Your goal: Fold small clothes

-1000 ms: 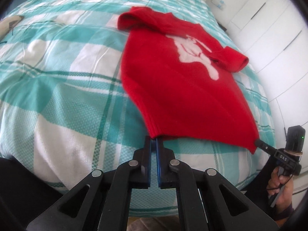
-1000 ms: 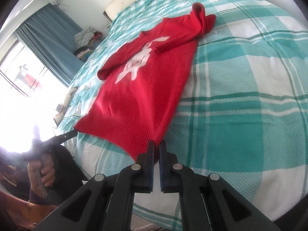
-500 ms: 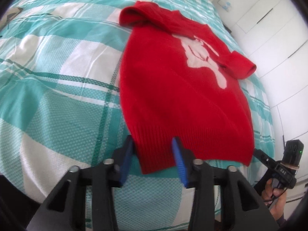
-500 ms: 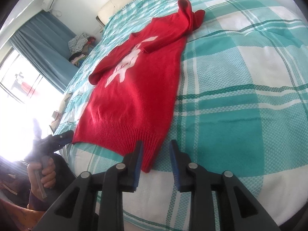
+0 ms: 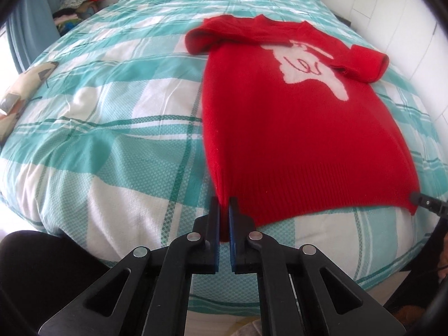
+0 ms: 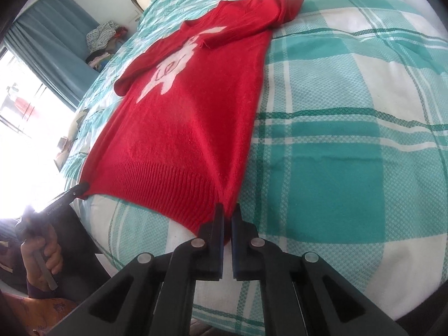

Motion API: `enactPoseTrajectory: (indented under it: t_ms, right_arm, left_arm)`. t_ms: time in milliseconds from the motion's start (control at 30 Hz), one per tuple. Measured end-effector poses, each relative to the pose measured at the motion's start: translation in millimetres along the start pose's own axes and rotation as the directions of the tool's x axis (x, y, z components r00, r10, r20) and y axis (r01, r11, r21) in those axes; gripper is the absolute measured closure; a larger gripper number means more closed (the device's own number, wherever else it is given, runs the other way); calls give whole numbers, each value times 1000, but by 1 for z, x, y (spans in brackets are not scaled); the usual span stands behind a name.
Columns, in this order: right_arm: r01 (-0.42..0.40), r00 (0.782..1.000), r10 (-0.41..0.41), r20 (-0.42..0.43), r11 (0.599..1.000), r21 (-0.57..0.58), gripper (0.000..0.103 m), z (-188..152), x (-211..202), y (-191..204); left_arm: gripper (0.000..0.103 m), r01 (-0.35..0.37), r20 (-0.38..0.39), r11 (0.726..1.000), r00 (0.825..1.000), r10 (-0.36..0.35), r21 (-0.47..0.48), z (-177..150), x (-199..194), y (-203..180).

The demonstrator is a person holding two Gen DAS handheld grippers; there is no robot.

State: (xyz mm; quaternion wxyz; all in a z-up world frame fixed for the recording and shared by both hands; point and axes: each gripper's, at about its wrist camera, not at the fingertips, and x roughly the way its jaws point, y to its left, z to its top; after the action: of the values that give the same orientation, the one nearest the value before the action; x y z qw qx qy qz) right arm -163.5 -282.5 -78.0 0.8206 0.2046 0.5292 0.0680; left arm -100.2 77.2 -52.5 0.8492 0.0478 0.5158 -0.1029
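A small red knit sweater [image 5: 294, 128] with a white figure on its chest lies flat on the bed, sleeves folded in over the body, ribbed hem toward me. It also shows in the right wrist view [image 6: 190, 117]. My left gripper [image 5: 223, 204] is shut on the hem's left corner. My right gripper [image 6: 227, 210] is shut on the hem's right corner. The right gripper's tip shows in the left wrist view [image 5: 420, 197] at that corner. The left gripper shows in the right wrist view [image 6: 81, 189] at the other corner.
The bed has a teal and white checked cover [image 5: 112, 128], with its front edge just below the hem. A pile of clothes [image 5: 75, 5] lies beyond the far left of the bed. White wardrobe doors [image 5: 406, 14] stand on the right. Blue curtains [image 6: 56, 42] hang by a bright window.
Half a second ago both grippers stood open around the hem corners. Now both have shut on those corners. The sweater lies where it was.
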Motion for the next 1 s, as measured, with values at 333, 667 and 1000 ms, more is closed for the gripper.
enactPoseTrajectory:
  t_ms: [333,667,1000]
  right_arm:
    - [39,999,-40,-6,999,-5,100,-2,9,-1]
    - [54,998,-53,31,998,-23,99,-5,16,0]
    - [76,995,-74,60,996,-40,59,-8,0,1]
  left_arm:
    - [100,-25,-24,999,999,24,-27,-6,8,6]
    - [100,-67,-23,998,997,67,6,-8,14,-1]
    - [41,-10,43,996,999,14,-87,-11,-16,15]
